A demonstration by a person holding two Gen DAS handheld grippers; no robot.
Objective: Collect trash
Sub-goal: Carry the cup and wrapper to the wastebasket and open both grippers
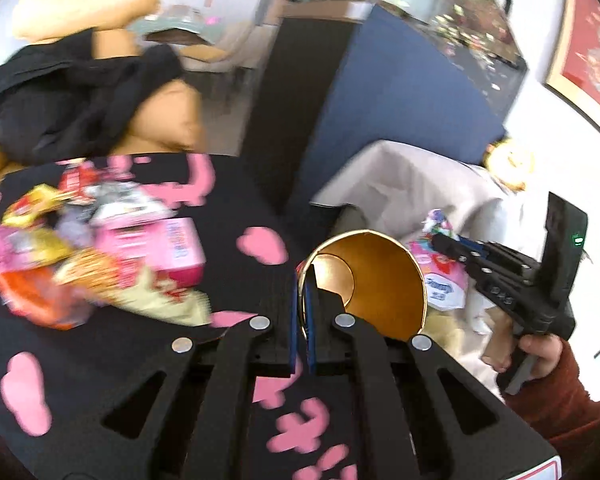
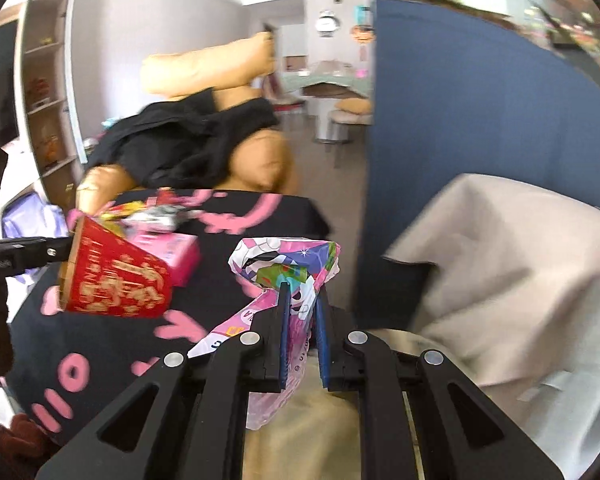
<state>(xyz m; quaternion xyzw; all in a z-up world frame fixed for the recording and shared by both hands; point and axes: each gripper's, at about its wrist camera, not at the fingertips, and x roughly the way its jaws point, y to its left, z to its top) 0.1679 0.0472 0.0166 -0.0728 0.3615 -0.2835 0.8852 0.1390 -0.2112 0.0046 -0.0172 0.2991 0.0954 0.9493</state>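
left gripper [image 1: 302, 312] pinching paper cup [image 1: 366, 280] rim; right gripper [image 2: 302, 308] pinching wrapper [image 2: 288, 268]; risk: thin rim slips, cup drops.

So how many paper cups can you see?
1. The red paper cup with a gold inside is pinched at its rim by the left gripper, above the black tablecloth. Others may hide in the wrapper pile.

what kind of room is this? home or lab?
Most likely a home living area, perhaps staged for recording. A tan sofa with black clothes thrown on it stands behind the snack-littered table, a shelf unit lines the left wall, and a dining table shows in the back room.
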